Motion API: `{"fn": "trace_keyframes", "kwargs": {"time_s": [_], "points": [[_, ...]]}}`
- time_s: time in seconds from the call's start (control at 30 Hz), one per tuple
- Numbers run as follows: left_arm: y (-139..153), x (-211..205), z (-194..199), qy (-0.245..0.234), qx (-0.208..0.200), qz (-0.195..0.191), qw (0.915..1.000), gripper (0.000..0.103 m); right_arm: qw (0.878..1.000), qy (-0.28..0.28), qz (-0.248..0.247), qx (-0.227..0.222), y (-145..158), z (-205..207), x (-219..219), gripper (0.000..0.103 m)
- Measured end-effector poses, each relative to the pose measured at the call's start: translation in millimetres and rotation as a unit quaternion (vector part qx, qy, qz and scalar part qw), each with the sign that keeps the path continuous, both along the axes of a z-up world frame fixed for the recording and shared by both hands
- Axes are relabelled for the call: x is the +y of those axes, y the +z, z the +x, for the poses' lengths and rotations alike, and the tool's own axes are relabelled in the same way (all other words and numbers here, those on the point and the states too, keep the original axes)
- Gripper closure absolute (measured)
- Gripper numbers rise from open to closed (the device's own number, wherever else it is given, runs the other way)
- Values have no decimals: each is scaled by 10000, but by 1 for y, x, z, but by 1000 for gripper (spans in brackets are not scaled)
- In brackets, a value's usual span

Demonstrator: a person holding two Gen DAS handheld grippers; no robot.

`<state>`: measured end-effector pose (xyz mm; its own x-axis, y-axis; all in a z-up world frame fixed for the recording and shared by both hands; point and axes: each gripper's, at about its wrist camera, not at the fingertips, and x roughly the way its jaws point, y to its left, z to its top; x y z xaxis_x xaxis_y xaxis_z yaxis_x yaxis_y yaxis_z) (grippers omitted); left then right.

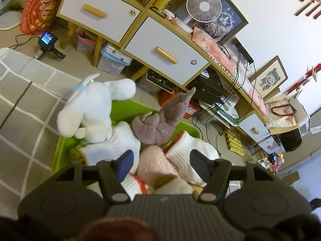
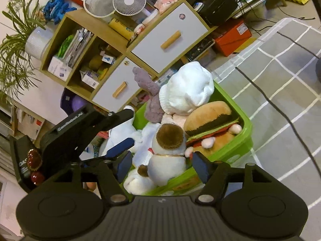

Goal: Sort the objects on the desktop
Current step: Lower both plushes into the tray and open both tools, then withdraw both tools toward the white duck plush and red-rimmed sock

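Hand-held gripper (image 2: pixel 162 165) view only — burger plush (image 2: pixel 208 118)

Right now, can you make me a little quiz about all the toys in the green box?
1. True or false: the green bin is on the grey checked rug.
2. Which toy lies nearest the bin's right wall in the right wrist view? A) the hamburger plush B) the purple plush C) the white plush
3. Fill in: the right gripper has its jaws spread on either side of the white toy with the ____ head.

Key: 1 true. 2 A. 3 brown.
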<state>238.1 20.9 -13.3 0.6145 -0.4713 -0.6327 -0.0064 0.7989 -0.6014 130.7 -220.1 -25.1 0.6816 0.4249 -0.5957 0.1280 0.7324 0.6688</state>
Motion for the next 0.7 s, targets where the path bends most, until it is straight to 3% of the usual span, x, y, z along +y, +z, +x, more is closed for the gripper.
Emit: {"fn": "trace_keyframes", "kwargs": {"time_s": [0.5,0.7], "points": [[28,10,-62,-46,-10,558,9984,13,9977,157,-254,603,28,-25,-16,29],[32,26,-92,-63,62,753,9971,6,9971,364,-364,554,40,-35,-14,25]]}}
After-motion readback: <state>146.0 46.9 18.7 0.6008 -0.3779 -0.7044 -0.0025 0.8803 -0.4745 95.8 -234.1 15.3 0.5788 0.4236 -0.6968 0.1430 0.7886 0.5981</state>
